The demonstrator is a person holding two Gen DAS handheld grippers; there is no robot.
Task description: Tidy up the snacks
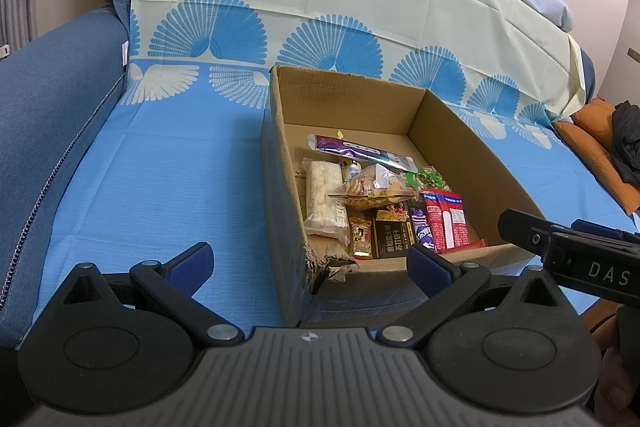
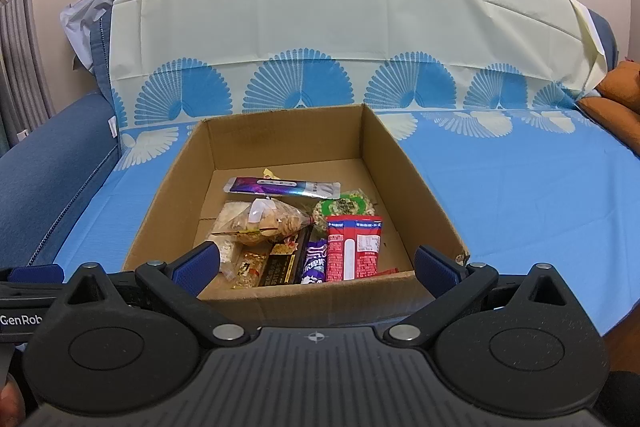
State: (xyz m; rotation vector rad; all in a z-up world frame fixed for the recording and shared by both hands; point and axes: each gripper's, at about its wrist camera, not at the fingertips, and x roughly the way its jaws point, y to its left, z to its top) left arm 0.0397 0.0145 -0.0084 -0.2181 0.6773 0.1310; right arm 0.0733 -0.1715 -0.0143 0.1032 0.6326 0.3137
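Crinkly foil and plastic snack packets lie in open brown cardboard box on blue-covered sofa. Judged light, slippery, crushable; best pinched at sealed edges. Left gripper and right gripper both spread, nothing held.

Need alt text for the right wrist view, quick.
An open cardboard box of packaged snacks sits on a blue patterned cloth over a sofa. The right gripper, open and empty, hovers at its near edge, above a red packet and a purple wrapper.
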